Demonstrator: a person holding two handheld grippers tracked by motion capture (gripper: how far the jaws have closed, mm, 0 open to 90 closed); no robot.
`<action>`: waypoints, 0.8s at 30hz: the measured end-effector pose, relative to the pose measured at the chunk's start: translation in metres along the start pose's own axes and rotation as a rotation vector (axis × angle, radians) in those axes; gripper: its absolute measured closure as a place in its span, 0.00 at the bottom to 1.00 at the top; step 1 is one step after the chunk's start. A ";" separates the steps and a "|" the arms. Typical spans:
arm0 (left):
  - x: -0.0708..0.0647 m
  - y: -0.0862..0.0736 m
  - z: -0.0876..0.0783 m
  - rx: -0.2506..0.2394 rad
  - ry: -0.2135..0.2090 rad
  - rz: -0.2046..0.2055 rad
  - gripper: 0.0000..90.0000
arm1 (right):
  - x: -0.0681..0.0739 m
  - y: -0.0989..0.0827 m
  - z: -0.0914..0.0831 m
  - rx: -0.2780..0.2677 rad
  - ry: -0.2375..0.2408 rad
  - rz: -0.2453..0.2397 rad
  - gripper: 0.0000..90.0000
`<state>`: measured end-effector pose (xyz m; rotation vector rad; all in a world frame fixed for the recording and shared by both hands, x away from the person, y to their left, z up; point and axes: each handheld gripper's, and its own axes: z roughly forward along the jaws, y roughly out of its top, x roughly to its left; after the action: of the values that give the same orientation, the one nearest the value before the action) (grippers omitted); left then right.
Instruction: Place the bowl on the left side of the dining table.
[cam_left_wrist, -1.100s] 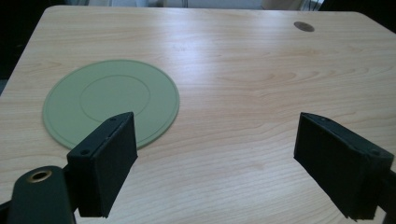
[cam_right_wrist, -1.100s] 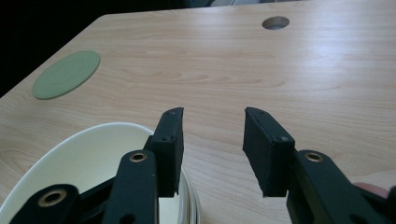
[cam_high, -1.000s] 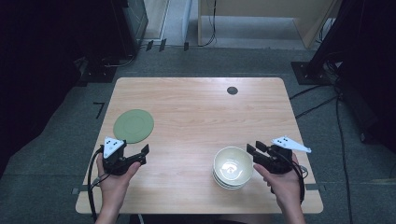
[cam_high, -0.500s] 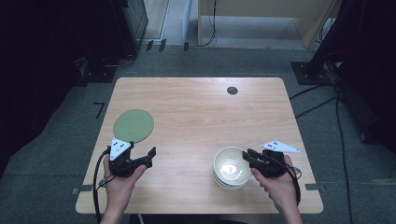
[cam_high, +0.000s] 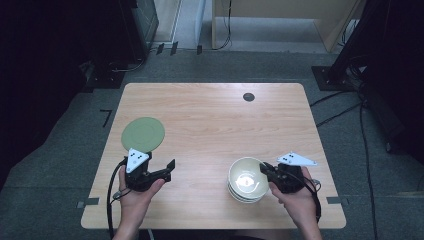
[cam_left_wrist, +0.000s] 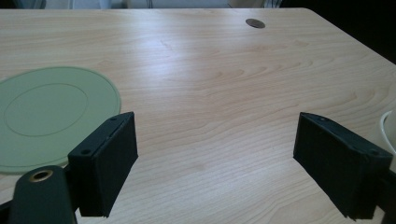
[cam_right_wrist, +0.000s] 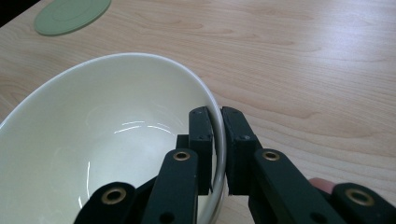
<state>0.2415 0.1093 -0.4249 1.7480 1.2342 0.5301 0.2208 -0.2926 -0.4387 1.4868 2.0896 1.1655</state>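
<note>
- Right tool (cam_right_wrist: 217, 140), lower right of the high view, is clamping the top bowl's (cam_right_wrist: 93, 140) rim, having just been closing.
- Left tool (cam_left_wrist: 215, 158), lower left, is hovering spread wide near the green plate (cam_left_wrist: 46, 116).

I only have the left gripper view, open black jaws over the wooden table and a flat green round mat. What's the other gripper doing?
Observer: The right gripper is shut on the rim of the top cream ceramic bowl, one jaw inside, one outside; its jaws have just been closing.
Operator: Is it a single bowl?
Observer: No, the high view shows a stack of bowls near the table's front right.
Operator: Where is my gripper relative to the mat?
Observer: The left gripper sits just in front of the green mat, jaws pointing toward the bowls.
</note>
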 end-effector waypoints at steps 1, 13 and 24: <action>0.000 0.000 0.000 0.001 -0.001 0.001 0.15 | -0.001 -0.001 0.000 -0.004 0.006 -0.005 0.95; -0.004 -0.003 0.006 0.012 -0.009 0.004 0.15 | 0.009 -0.002 -0.007 -0.118 -0.052 -0.211 0.96; -0.004 -0.004 0.005 0.010 -0.017 0.004 0.15 | 0.008 0.001 -0.008 -0.052 -0.039 -0.117 0.90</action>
<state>0.2414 0.1041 -0.4297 1.7599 1.2240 0.5109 0.2133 -0.2886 -0.4315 1.3351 2.0741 1.1289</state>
